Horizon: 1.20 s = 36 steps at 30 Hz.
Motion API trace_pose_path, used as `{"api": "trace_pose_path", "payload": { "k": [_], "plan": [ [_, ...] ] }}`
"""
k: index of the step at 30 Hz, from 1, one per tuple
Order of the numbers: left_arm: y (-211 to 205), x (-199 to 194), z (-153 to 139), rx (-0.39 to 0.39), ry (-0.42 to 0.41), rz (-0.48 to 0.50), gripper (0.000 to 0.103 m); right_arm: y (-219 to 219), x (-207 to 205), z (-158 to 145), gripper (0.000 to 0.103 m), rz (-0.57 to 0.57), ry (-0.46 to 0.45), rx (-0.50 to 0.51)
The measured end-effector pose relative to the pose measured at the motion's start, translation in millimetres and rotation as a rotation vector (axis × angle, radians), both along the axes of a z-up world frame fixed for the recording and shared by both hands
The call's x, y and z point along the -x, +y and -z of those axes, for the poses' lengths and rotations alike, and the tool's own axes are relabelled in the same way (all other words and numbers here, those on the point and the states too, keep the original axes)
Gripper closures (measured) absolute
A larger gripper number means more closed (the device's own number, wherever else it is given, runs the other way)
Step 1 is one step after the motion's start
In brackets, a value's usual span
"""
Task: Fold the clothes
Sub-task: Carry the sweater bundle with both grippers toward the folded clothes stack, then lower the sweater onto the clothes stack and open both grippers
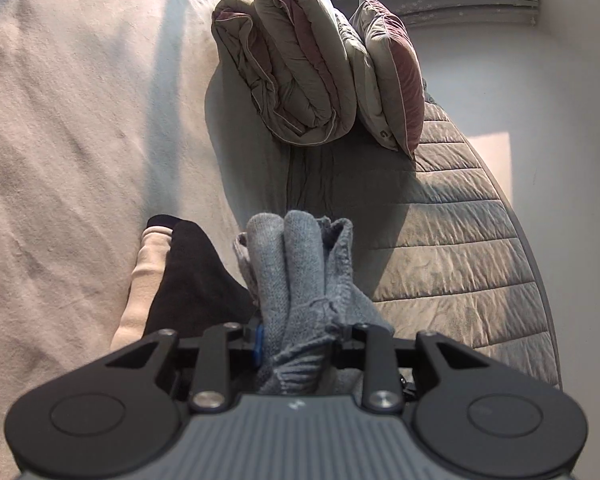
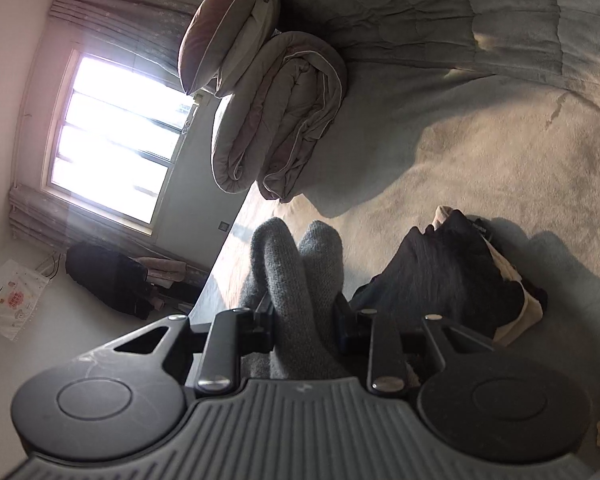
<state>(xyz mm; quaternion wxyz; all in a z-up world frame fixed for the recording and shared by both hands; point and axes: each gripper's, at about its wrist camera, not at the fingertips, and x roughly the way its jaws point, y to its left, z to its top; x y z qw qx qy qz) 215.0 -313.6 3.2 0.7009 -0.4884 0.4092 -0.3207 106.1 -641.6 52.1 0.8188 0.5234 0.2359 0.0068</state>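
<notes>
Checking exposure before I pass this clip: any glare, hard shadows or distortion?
Right wrist: the window is blown out white, the room beside it dim. Left wrist: hard sunlight throws a sharp shadow across the bed; the grey knit stays readable. Both bend straight edges, fisheye style.

Bed: a pale fleece blanket (image 1: 68,128) covers it, with a grey quilted cover (image 1: 460,248) along one side.
Bedding: a rolled duvet (image 1: 296,64) lies beside a pillow (image 1: 396,76); they touch.
Window: a barred window (image 2: 116,140) is very bright, with grey curtains (image 2: 112,12) around it.
Walls: plain and light.
Floor: pale, with a dark bag (image 2: 108,280) near the wall.
Light: sun patches fall on the bed.
</notes>
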Motion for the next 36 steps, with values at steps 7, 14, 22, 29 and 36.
{"api": "trace_pose_path", "payload": {
  "k": [7,14,22,29,36],
  "plan": [
    [-27,-16,46,0.002,0.087,-0.064,0.073,-30,-32,32,0.071,0.013,0.031,-0.004],
    [-34,-22,59,-0.158,0.012,-0.074,0.064,-38,-33,79,0.057,0.07,0.07,-0.004],
    [-11,-21,14,-0.202,-0.21,-0.2,0.069,-24,-20,31,0.053,0.081,-0.054,0.274],
    [-48,-25,11,-0.25,-0.371,-0.024,0.089,15,-32,14,0.074,-0.043,-0.136,0.58],
    [-66,-40,59,-0.339,-0.354,-0.015,0.101,18,-65,69,0.088,-0.034,0.017,0.76]
  ]
}}
